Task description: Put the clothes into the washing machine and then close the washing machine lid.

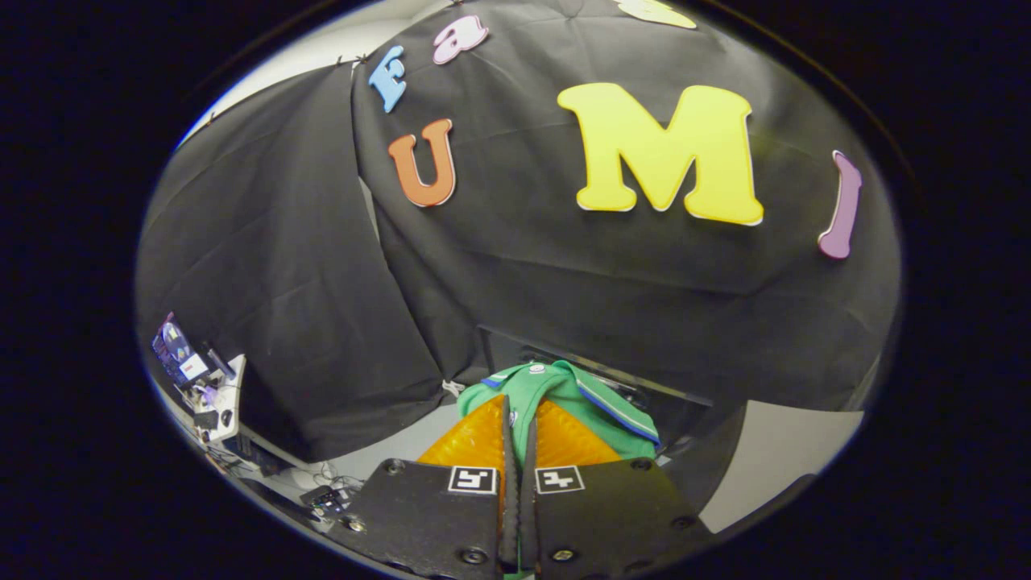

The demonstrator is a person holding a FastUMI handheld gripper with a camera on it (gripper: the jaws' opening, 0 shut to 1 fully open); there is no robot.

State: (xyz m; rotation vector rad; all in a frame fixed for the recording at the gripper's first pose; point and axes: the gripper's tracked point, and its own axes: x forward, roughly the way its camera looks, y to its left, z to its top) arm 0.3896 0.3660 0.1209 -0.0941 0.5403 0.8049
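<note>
Gripper view: claw (pixel 519 427) closed, both fingers pressed together on a fold of a green garment (pixel 564 391) with blue and white striped trim. Cloth pinched between the fingertips, bunched over them and draped just ahead and to the right. Lifted clear, with the booth's black cloth wall beyond. Just past the garment, a dark edged opening (pixel 564 354), probably the washing machine, though too shadowed to tell. Off to the left of the fingers, a cluttered desk (pixel 205 395).

Step in hand, judged: carrying the garment to the drum. Best done by keeping the grip firm, holding trailing cloth above the rim, lowering well inside before letting go.
</note>
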